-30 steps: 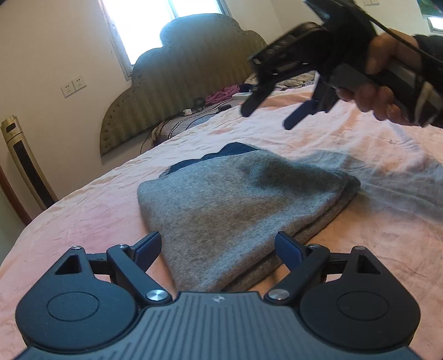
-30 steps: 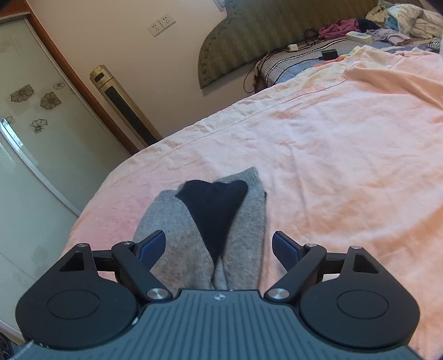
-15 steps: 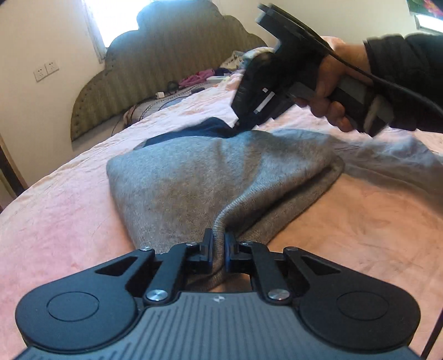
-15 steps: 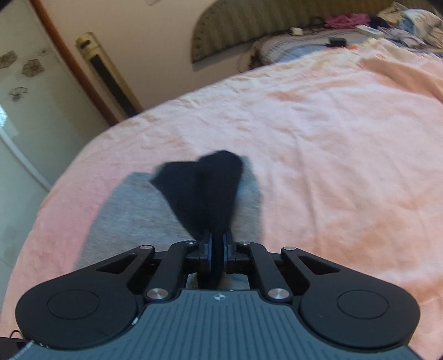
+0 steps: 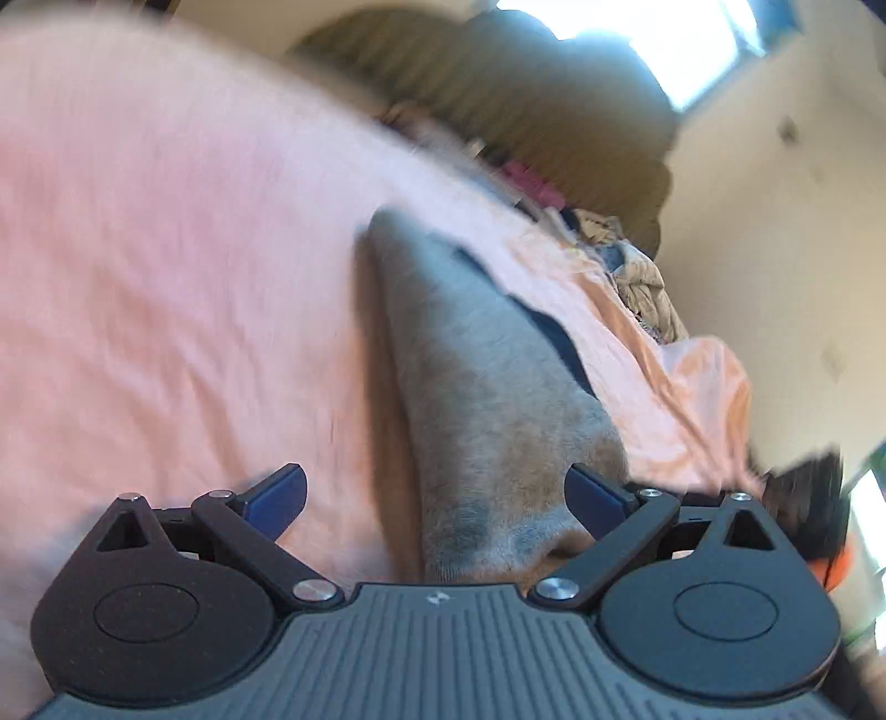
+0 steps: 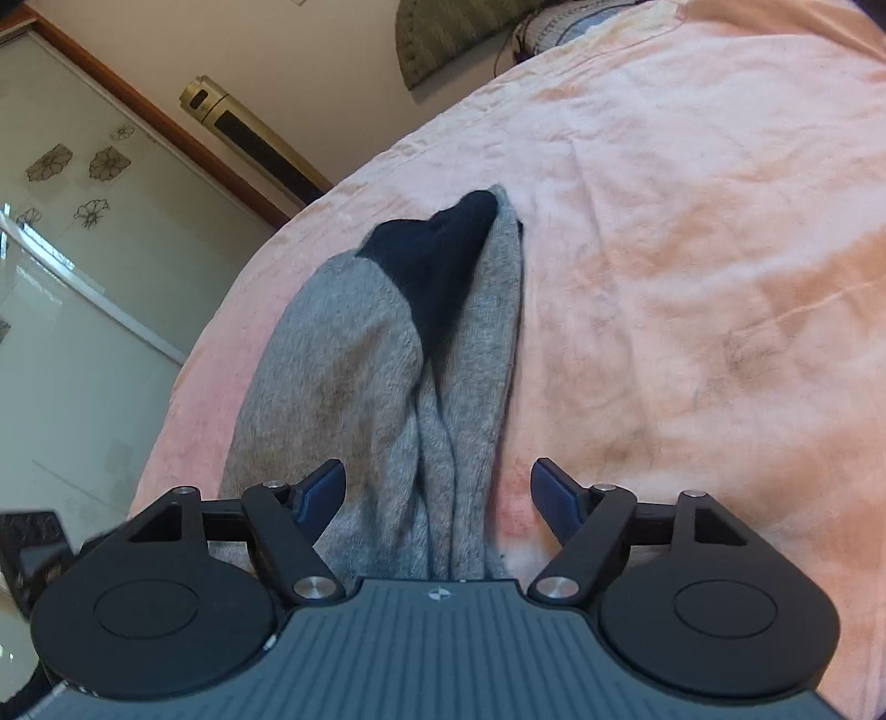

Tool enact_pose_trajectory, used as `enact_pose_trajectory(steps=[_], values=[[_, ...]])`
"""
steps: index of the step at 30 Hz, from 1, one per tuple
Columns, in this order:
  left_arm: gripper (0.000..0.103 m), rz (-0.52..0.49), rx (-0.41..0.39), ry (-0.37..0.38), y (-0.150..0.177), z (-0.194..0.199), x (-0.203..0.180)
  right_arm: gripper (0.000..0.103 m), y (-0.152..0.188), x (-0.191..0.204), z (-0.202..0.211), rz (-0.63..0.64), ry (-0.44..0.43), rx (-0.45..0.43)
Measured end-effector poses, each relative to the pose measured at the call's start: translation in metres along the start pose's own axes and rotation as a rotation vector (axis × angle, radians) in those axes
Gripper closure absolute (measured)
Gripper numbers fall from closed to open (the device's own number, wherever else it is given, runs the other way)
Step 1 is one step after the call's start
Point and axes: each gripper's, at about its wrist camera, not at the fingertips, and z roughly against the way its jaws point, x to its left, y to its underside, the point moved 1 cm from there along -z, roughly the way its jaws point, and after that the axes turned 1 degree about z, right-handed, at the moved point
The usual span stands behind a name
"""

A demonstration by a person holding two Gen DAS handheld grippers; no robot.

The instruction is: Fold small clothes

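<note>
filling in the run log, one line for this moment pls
garment: grey sock pair folded on pink bedsheet | left gripper: opening, released | right gripper: opening, released

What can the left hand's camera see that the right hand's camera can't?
Only the left wrist view shows the bright window, the heap of crumpled clothes at the far end of the bed, and its own left tongs, opening around the sock's end without pinching it.

Only the right wrist view shows the gold tower fan, the flowered glass door, and the right tongs, also opening, pads off the cloth.

Both show the grey sock with its dark navy part on the pink bedsheet, and the padded headboard.
</note>
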Motion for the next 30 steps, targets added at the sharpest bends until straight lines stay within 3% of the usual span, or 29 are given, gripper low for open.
enact_pose_trajectory(steps=[1,2,3,4,5,8,11,13,14,17,19,20,21,22,26,27,28,29,30], values=[[0.007,0.001,-0.024,0.006,0.000,-0.003,-0.002,0.059,0.002,0.003,-0.005,0.003,-0.005,0.028],[0.018,0.004,0.014,0.025,-0.002,-0.011,-0.005,0.064,0.005,0.006,-0.008,0.021,0.008,0.035],[0.060,0.015,0.067,0.055,-0.003,-0.021,-0.008,0.068,0.007,0.010,-0.008,0.055,0.019,0.032],[0.083,0.023,0.133,0.059,-0.001,-0.034,-0.012,0.077,0.007,0.012,-0.009,0.073,0.032,0.041],[0.090,0.005,0.157,0.023,0.003,-0.040,-0.016,0.078,0.006,0.012,-0.007,0.068,0.032,0.049],[0.092,-0.087,0.110,-0.015,0.005,-0.024,-0.030,0.081,0.008,0.017,0.009,0.084,-0.004,0.029],[0.092,-0.185,0.098,0.009,0.010,0.005,-0.037,0.082,0.021,0.025,0.026,0.134,-0.024,0.036],[0.091,-0.262,0.136,-0.064,0.022,0.002,-0.034,0.083,0.036,0.021,0.015,0.156,0.024,0.100],[0.088,-0.292,0.138,-0.098,0.030,0.000,-0.031,0.081,0.039,0.019,0.016,0.157,0.012,0.076],[0.081,-0.279,0.090,-0.049,0.028,0.022,-0.034,0.051,0.027,0.017,0.025,0.082,-0.036,0.040],[0.057,-0.244,0.034,0.007,0.013,0.035,-0.035,0.010,0.009,0.017,0.036,0.068,-0.052,-0.057],[0.021,-0.221,-0.016,0.015,0.005,0.040,-0.033,0.006,-0.002,0.015,0.038,0.055,-0.050,-0.091],[0.000,-0.195,-0.073,0.001,-0.005,0.040,-0.030,0.006,-0.016,0.011,0.035,0.032,-0.049,-0.114],[0.000,-0.167,-0.117,-0.015,-0.015,0.035,-0.027,0.006,-0.029,0.006,0.029,-0.004,-0.046,-0.123],[0.000,-0.001,0.000,-0.041,-0.055,-0.032,-0.001,0.009,-0.069,-0.011,-0.017,-0.117,-0.008,-0.095],[0.000,0.015,0.023,-0.040,-0.059,-0.046,0.003,0.011,-0.074,-0.012,-0.033,-0.117,0.014,-0.074],[0.001,-0.012,-0.002,-0.029,-0.063,-0.052,-0.001,0.014,-0.077,-0.012,-0.048,-0.116,0.034,-0.049],[0.007,-0.013,0.022,-0.027,-0.066,-0.060,-0.003,0.014,-0.077,-0.008,-0.054,-0.088,0.034,-0.067],[0.041,-0.021,0.029,-0.027,-0.068,-0.065,-0.006,0.025,-0.076,-0.002,-0.060,-0.065,0.031,-0.054]])
